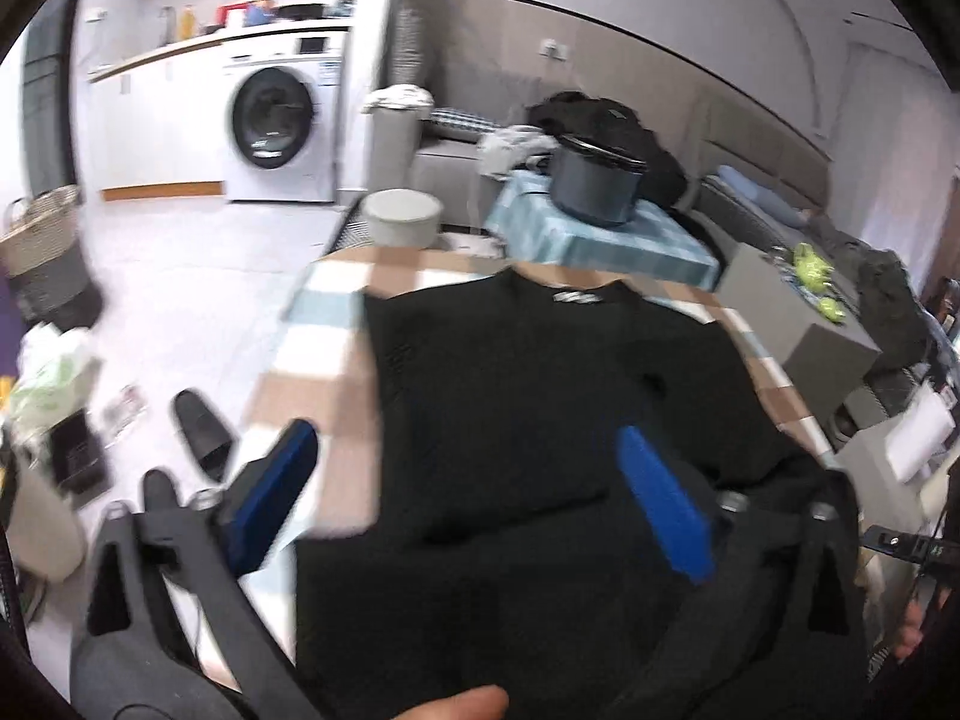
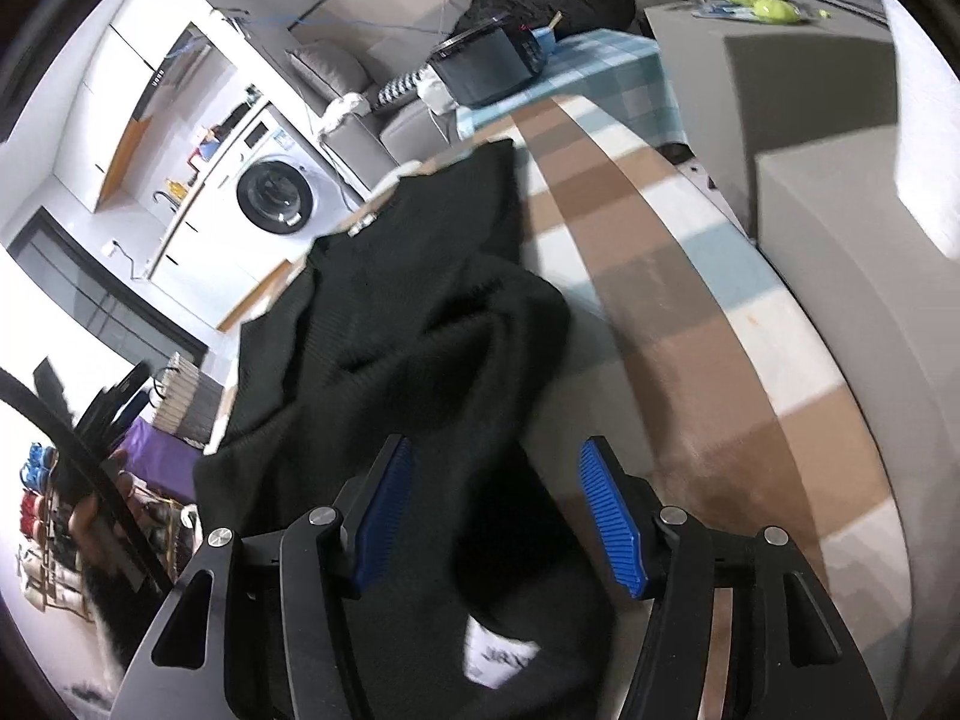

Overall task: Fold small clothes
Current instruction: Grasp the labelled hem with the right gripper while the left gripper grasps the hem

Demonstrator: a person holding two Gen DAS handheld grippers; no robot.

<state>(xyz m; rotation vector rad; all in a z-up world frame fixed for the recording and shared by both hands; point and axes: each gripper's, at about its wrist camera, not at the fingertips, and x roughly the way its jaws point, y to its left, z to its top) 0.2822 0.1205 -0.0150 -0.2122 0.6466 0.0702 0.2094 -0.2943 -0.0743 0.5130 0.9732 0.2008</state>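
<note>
A black knit sweater (image 1: 510, 408) lies on a table with a brown, white and blue checked cloth (image 1: 312, 354). Its collar with a white label (image 1: 576, 298) points away from me. My left gripper (image 1: 468, 456) is open, its blue pads apart above the near part of the sweater. In the right wrist view the sweater (image 2: 384, 312) lies bunched, one part folded over, with a white care tag (image 2: 498, 657) near the bottom. My right gripper (image 2: 495, 480) is open over the sweater's near edge, holding nothing.
A dark pot (image 1: 594, 186) stands on a light blue checked cloth behind the table. A washing machine (image 1: 276, 120), a round stool (image 1: 402, 216) and a laundry basket (image 1: 48, 258) are on the left. A black slipper (image 1: 204, 432) lies on the floor. Grey boxes (image 1: 804, 312) stand on the right.
</note>
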